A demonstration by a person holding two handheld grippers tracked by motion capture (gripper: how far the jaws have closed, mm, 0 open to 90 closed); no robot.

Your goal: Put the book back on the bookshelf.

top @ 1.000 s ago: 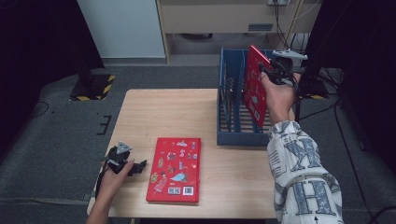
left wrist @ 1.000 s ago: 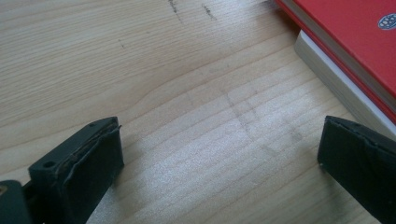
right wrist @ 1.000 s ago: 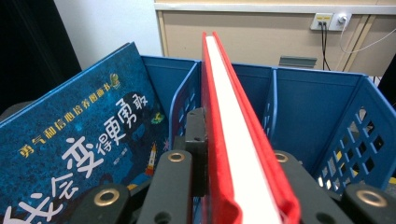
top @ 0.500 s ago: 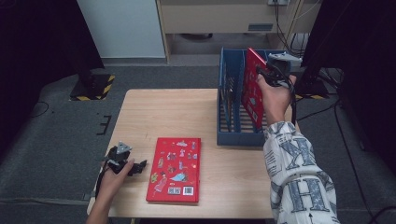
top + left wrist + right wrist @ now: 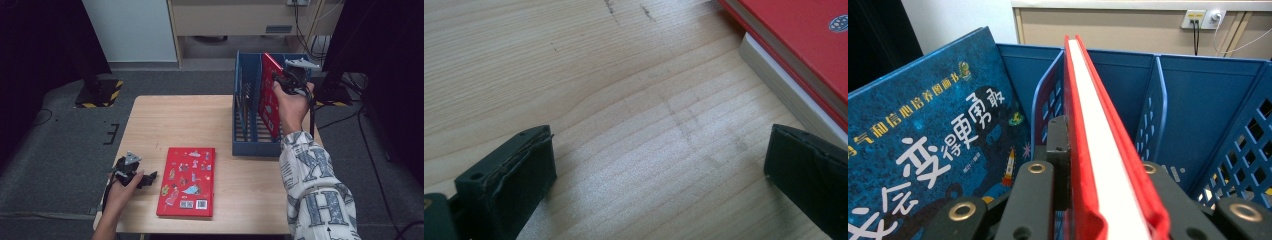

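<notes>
High view is showing a pale wooden counter [image 5: 200, 120] sitting on grey floor, with a person's two forearms coming in from the bottom edge. Toward the far right corner of the counter, a blue slotted file rack [image 5: 247, 127] is standing upright, its dividers forming narrow compartments. Near the front edge, a red picture book [image 5: 187, 181] is lying flat, cover up, well apart from the rack. A second red book [image 5: 268, 95] is standing on edge inside the rack, tilting slightly, in a compartment toward the rack's right side. The right claw [image 5: 286, 80] is gripping this upright book at its top edge, the person's hand in a patterned white sleeve wrapping around the tool. The left claw [image 5: 148, 178] is resting on the counter just beside the flat book's left edge, held loosely in the other hand.

Right gripper view is looking along the clamped book [image 5: 1098, 140], its white page block and red covers pinched between the two black jaws, with blue rack walls [image 5: 1193, 110] behind it. A blue book with white Chinese lettering [image 5: 933, 135] is leaning in the neighbouring compartment to the left.

Left gripper view is showing the jaws standing wide apart over bare wood grain [image 5: 634, 115], holding nothing, with the corner of the flat red book [image 5: 794, 55] lying near the right-hand jaw
</notes>
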